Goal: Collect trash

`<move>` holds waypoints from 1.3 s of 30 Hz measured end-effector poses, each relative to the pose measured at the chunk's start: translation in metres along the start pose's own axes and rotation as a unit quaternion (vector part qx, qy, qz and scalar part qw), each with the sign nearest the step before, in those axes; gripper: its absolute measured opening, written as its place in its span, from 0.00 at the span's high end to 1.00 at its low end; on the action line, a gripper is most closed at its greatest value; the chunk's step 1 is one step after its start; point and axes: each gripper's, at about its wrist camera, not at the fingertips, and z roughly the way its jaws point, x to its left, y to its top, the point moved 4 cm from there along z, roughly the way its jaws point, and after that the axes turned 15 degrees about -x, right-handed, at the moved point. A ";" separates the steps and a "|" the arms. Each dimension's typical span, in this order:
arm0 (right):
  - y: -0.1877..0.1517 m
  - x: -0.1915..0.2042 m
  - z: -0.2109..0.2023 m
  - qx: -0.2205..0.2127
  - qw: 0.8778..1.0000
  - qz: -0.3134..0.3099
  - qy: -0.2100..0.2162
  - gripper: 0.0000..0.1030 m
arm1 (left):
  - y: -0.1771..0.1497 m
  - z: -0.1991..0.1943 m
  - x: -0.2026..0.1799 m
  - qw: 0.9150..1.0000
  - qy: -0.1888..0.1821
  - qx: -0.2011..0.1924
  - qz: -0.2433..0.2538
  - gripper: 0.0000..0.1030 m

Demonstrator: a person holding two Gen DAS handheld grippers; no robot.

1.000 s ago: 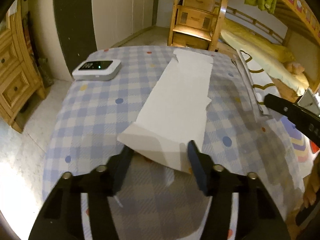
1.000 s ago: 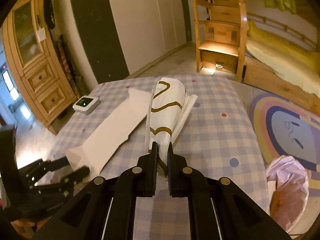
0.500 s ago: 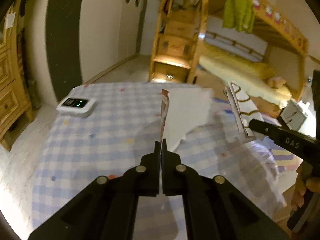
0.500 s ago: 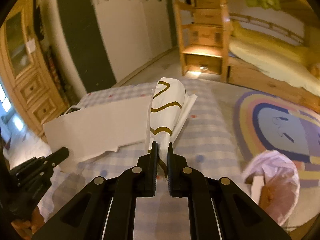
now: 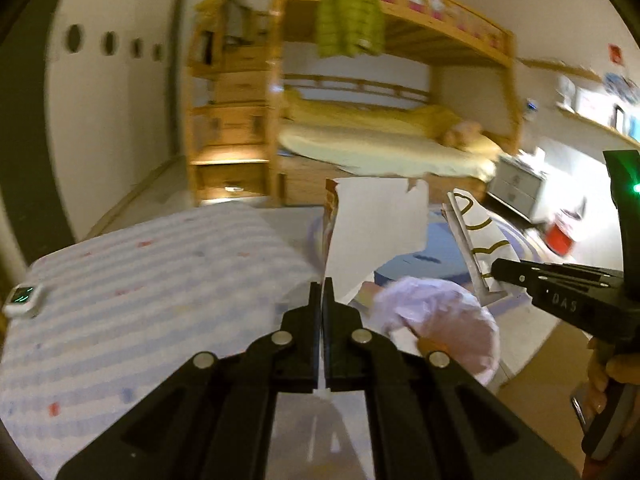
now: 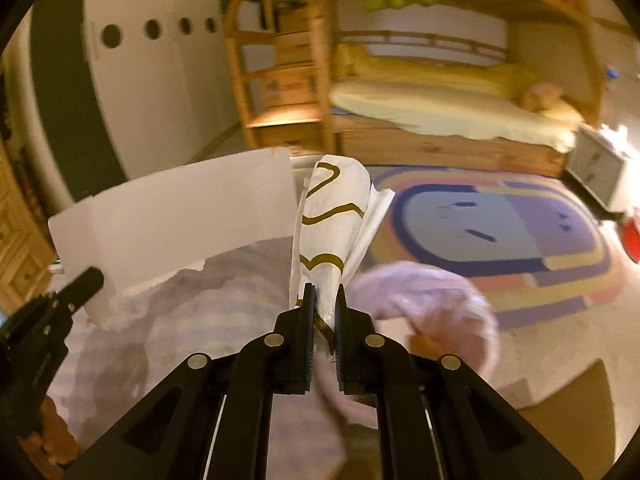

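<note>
Left tool (image 5: 322,292): pressed together on lower edge of white cardboard sheet (image 5: 372,236), sheet held on edge and clear of checked worktop (image 5: 140,280), presumably so it can travel to the bag without dragging. Right tool (image 6: 323,300): pinching narrow end of white wrapper with gold lines (image 6: 332,216), wrapper fanning out forward from the grip; a thin item, hence the small gap between the pads. Same wrapper seen from left view (image 5: 476,240), alongside right tool (image 5: 516,276) and part of a hand (image 5: 608,372) on its handle. Left tool seen from right view (image 6: 86,280), cardboard (image 6: 180,216) broadside.

Just beyond and below both tools: pale pink bag (image 6: 424,304), mouth apparently up, on floor beside worktop; judged the collection point, both items carried toward it. Release not yet made.

Worktop's left edge: small white device with green light (image 5: 24,298), left in place, apparently not trash.

Further off: patterned rug (image 6: 500,232), bunk bed (image 5: 384,140).
</note>
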 end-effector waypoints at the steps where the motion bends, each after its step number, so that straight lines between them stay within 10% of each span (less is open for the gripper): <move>1: -0.004 -0.009 -0.001 0.003 1.000 0.000 -0.009 0.91 | -0.002 0.008 -0.009 1.000 -0.013 0.007 -0.001 1.00; 13: -0.044 -0.091 0.035 0.080 0.994 0.046 -0.050 0.88 | -0.015 0.088 -0.066 0.995 -0.062 0.073 -0.015 1.00; 17: -0.054 -0.100 0.047 0.096 0.992 0.071 -0.047 0.60 | -0.019 0.091 -0.059 0.994 -0.060 0.081 -0.035 0.56; 32: -0.025 -0.065 -0.028 0.031 0.995 0.089 -0.013 0.55 | -0.003 0.014 0.000 0.999 -0.001 0.036 -0.024 0.41; 39: -0.002 -0.006 -0.085 0.025 0.996 0.058 0.062 0.16 | -0.009 -0.055 0.047 0.996 0.066 0.040 -0.036 0.22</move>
